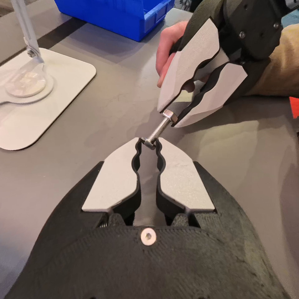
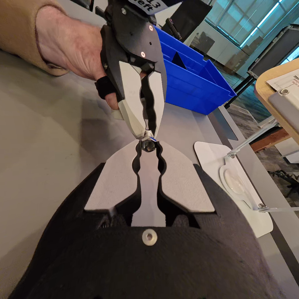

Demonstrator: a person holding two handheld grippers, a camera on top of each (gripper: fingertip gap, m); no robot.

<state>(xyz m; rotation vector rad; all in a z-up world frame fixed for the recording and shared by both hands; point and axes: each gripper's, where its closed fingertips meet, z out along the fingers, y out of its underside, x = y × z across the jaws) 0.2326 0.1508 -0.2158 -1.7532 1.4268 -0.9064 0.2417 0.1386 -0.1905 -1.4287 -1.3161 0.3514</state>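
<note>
- The left gripper was closed on a nut threaded on the bolt's end.
- The right gripper clamped the bolt by its head, above the grey table.
- A blue bin and a white stand base sat farther back.

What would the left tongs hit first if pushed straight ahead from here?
Probably the right tongs: the bolt runs straight from the nut in the left tongs to them, though depth is uncertain.
</note>
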